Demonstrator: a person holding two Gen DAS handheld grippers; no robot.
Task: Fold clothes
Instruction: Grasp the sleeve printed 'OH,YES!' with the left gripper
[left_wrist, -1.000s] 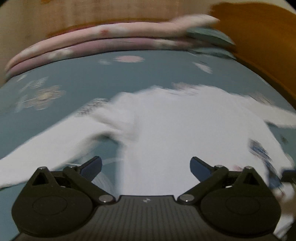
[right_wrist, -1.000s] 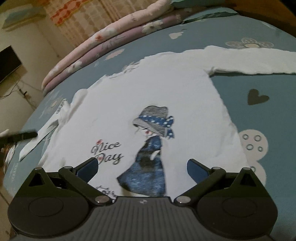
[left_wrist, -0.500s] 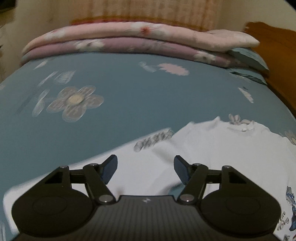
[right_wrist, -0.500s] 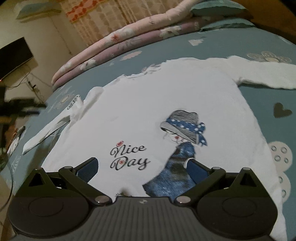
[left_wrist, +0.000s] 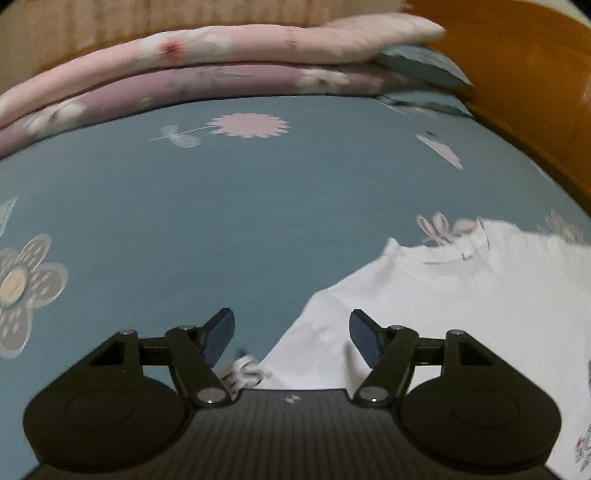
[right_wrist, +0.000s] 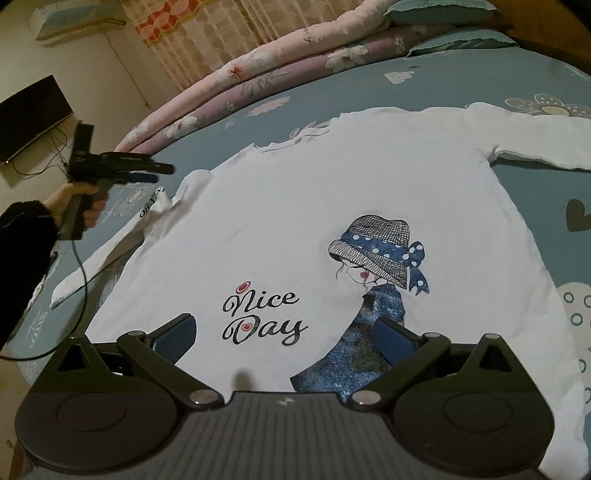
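Note:
A white long-sleeved shirt (right_wrist: 332, 206) printed with a girl in a hat and "Nice Day" lies flat, front up, on the blue flowered bedsheet (left_wrist: 184, 203). Its sleeves spread to the left (right_wrist: 103, 254) and to the right (right_wrist: 535, 140). My right gripper (right_wrist: 284, 336) hovers open over the hem, with nothing between its fingers. My left gripper (left_wrist: 291, 334) stands part-way open above the shirt's (left_wrist: 461, 314) left shoulder edge, where the lettered sleeve begins, gripping nothing. The right wrist view shows the left gripper (right_wrist: 155, 173) held by a hand (right_wrist: 81, 199) above that shoulder.
Folded pink and purple quilts (left_wrist: 221, 55) lie along the far side of the bed, with teal pillows (right_wrist: 443, 11) beside them. A wooden headboard (left_wrist: 517, 74) rises at the right. A dark screen (right_wrist: 29, 114) hangs on the left wall, and a cable (right_wrist: 81, 288) trails from the left gripper.
My left gripper has swung left from over the shirt's body to its shoulder edge, and its jaws have narrowed. It now shows in the right wrist view. The right gripper has shifted slightly.

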